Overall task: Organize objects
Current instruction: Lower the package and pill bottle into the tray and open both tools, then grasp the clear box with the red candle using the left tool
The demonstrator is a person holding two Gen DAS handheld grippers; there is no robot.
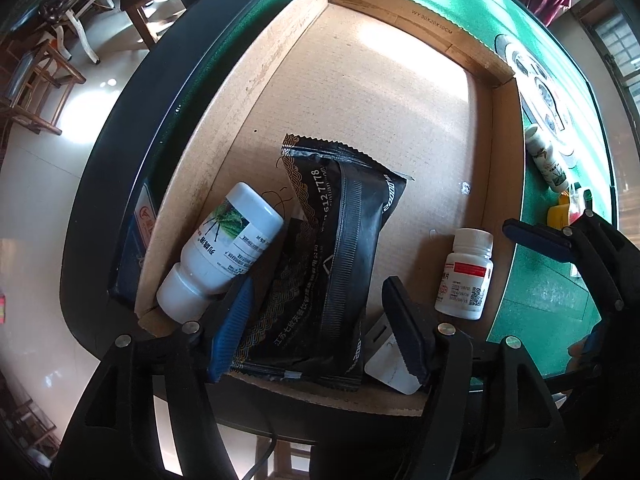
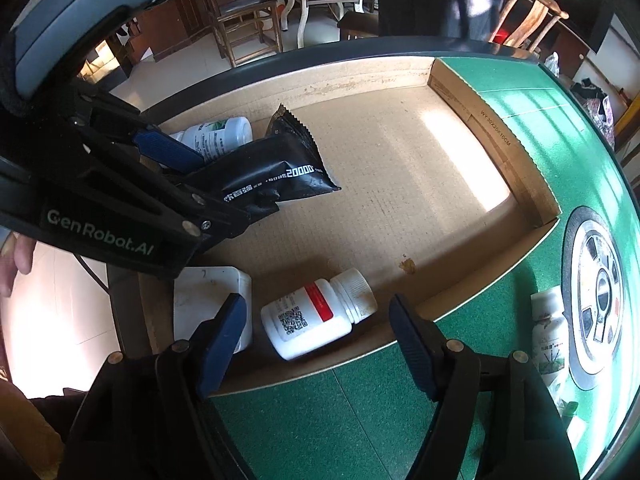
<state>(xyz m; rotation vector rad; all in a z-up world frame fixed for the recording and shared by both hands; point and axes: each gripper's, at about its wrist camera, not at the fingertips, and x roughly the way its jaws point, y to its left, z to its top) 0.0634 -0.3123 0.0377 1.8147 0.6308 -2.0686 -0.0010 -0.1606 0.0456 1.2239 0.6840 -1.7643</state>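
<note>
1. Left wrist view: the left claw (image 1: pixel 320 328) stands wide over the near end of the shallow cardboard box (image 1: pixel 280 52), its fingers on either side of the black foil packet (image 1: pixel 336 264) lying there; whether the pads touch it I cannot tell. A white bottle with a green leaf label (image 1: pixel 224 252) lies tilted in the box corner beside the packet. A small white pill bottle with a red band (image 1: pixel 466 274) stands upright near the opposite wall, and a white flat case (image 1: pixel 390 364) sits beside the right finger. The right claw (image 1: pixel 560 240) shows at the edge over the green surface (image 1: pixel 544 288).

2. Right wrist view: the right claw (image 2: pixel 318 344) is wide and holds nothing, hovering above the pill bottle (image 2: pixel 316 314). The white case (image 2: pixel 208 300) sits just beside it. The left claw (image 2: pixel 192 176) is at the packet (image 2: pixel 276 172). Another leaf-label bottle (image 2: pixel 550 332) lies outside the box on the surface (image 2: pixel 360 416).
</note>
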